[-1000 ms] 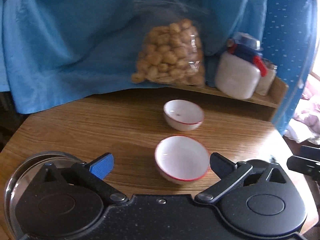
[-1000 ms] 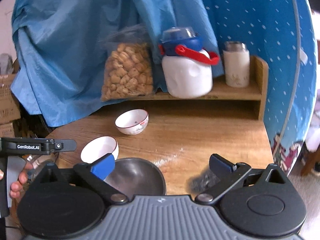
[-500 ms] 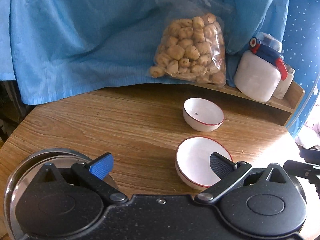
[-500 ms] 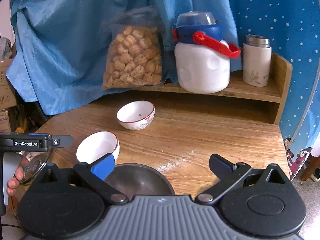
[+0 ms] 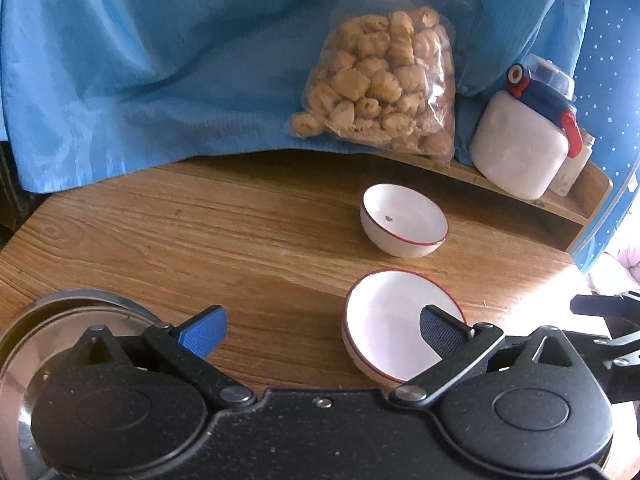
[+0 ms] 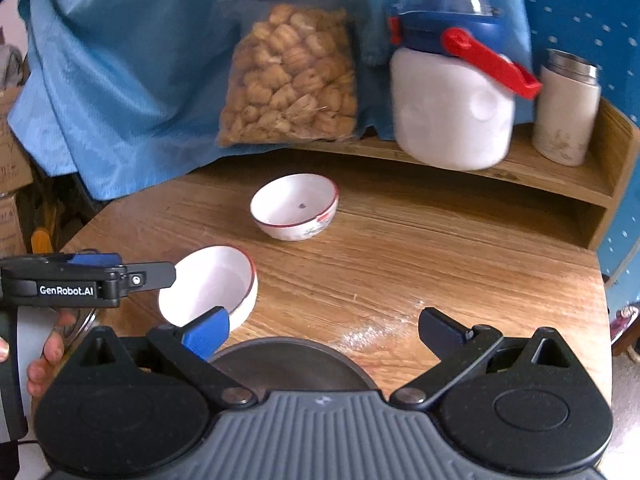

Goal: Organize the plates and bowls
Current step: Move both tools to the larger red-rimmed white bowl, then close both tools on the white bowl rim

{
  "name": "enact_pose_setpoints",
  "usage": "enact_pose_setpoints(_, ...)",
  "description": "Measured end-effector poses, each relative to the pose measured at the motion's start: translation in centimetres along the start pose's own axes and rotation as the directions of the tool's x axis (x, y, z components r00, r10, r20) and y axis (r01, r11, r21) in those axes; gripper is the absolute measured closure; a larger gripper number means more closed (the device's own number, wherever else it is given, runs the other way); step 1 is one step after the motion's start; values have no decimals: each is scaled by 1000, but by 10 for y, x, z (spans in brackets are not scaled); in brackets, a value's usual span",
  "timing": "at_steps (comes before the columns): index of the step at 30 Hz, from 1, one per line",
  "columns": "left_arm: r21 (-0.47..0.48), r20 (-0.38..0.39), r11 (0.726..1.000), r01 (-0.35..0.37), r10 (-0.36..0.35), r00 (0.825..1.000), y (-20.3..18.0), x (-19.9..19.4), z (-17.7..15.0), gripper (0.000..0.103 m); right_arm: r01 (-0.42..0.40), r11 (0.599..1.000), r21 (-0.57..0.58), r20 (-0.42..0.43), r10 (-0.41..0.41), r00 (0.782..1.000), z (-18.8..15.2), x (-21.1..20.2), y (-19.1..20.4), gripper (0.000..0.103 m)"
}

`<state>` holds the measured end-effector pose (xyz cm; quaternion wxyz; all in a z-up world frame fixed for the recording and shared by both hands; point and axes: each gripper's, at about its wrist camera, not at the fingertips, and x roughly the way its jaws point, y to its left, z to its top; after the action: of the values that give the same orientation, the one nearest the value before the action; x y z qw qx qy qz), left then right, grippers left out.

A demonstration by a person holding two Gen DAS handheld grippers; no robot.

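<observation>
The nearer white bowl with a red rim (image 5: 394,332) sits toward the front of the wooden tabletop (image 5: 200,232), tilted a little, and the left gripper (image 5: 320,330) has its jaws spread wide, with the black right finger (image 5: 442,330) over the bowl's hollow and the blue one out over bare wood; nothing is gripped, though whether the finger touches the rim cannot be told. A second red-rimmed bowl (image 5: 404,220) stands apart from it, farther back toward the raised shelf. Neither bowl is nested in the other, so the sorting looks barely begun. At the front left corner lies a steel plate (image 5: 60,320), and in the right wrist view a steel bowl (image 6: 288,364) sits at the front edge just under the right gripper (image 6: 320,330), which is likewise released and holds nothing. What is left, as I judge it, is to stack the two white bowls and gather the steel pieces. Along the back stand a bag of snacks (image 5: 384,84) and a white jug with a blue lid (image 5: 524,140).
</observation>
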<state>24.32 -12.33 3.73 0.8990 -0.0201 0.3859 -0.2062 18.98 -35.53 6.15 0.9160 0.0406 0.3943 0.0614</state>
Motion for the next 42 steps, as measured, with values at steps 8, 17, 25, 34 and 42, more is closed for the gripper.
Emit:
enact_pose_setpoints(8,-32,-48,998,57,-58,997,4,13,2,1,-9,999,-52,-37,7,999,13,19,9,0)
enact_pose_setpoints(17,-129,-26,988,83,-87,996,10,16,-1,5,-44,990,-137,-51,37,998,17,36,25,4)
enact_pose_setpoints(25,-102,-24,985,140,-143,989,5,18,-4,21,-55,979,-197,-118,32,993,18,50,41,26)
enact_pose_setpoints(34,-84,-48,979,184,-188,981,5,22,0,52,-101,981,-168,-134,78,988,19,54,39,44)
enact_pose_setpoints(42,-119,-86,974,194,-205,975,9,26,-1,61,-133,980,-148,-153,110,982,16,57,41,53)
